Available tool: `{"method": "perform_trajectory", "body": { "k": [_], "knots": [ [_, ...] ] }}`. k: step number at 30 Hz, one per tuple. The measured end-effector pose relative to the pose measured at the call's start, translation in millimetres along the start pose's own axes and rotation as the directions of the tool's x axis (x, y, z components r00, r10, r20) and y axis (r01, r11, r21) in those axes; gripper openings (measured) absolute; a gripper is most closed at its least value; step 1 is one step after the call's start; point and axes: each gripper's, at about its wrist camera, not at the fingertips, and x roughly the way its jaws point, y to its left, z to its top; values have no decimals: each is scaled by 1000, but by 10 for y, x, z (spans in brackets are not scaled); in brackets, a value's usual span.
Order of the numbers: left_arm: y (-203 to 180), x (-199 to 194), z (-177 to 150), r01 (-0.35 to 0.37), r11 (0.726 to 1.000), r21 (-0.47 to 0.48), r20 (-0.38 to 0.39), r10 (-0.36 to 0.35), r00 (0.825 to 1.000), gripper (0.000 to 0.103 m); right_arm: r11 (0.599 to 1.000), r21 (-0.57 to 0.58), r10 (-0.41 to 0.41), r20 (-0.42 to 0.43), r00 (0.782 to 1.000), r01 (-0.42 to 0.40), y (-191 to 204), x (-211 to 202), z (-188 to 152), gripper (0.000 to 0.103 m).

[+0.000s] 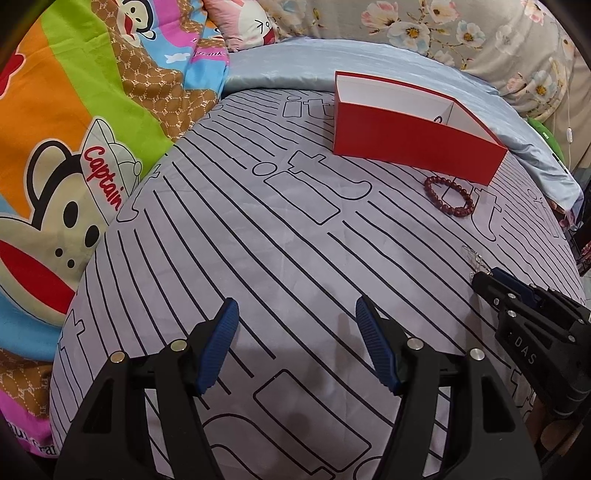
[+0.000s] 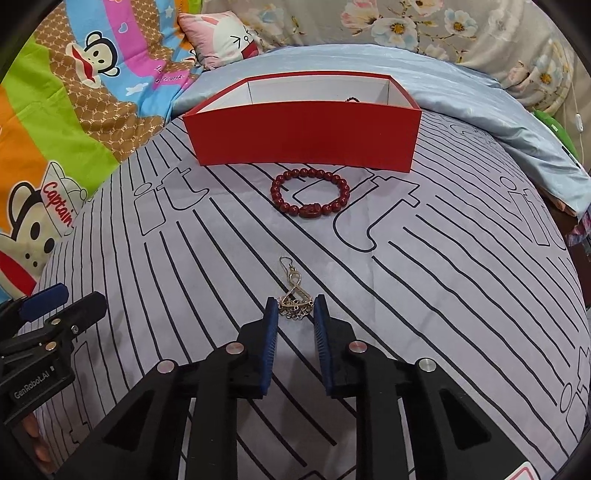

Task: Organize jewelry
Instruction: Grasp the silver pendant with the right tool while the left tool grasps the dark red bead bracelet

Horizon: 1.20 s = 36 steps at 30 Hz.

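A silver dangle earring (image 2: pixel 296 311) lies on the grey striped bedsheet (image 2: pixel 406 295), its hook pointing away. My right gripper (image 2: pixel 295 305) has its blue pads against both sides of the earring's lower fan, shut on it down at the sheet. The left wrist view shows the same right gripper (image 1: pixel 480 277) with the earring (image 1: pixel 474 256) at its tip. Beyond lies a dark red bead bracelet (image 2: pixel 312 212) (image 1: pixel 430 181), just in front of an open red box (image 2: pixel 303 136) (image 1: pixel 406 147). My left gripper (image 1: pixel 295 314) hovers open over bare sheet, holding nothing.
Another beaded piece (image 2: pixel 352 99) peeks over the box's front wall. A colourful cartoon blanket (image 1: pixel 74 129) is bunched at the left, with a pale blue cover (image 2: pixel 461 92) and floral fabric (image 2: pixel 443 29) behind the box. The bed's edge drops off at the right.
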Motion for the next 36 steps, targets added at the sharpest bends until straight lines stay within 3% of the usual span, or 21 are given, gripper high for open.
{"method": "perform_trajectory", "body": {
  "k": [15,25,36],
  "knots": [
    [-283,48,136,36,999,25,3,-36,999,63,995,103,-8,11,1000,7,-358,-259,-201,18],
    [-856,230,572,68,996,56,32,-70,997,62,991,132,-5,14,1000,4,-541,-426,-343,18],
    [-1196,669,1005,46,998,48,25,-47,999,61,988,155,18,9,1000,-19,-628,-360,-311,18]
  ]
}}
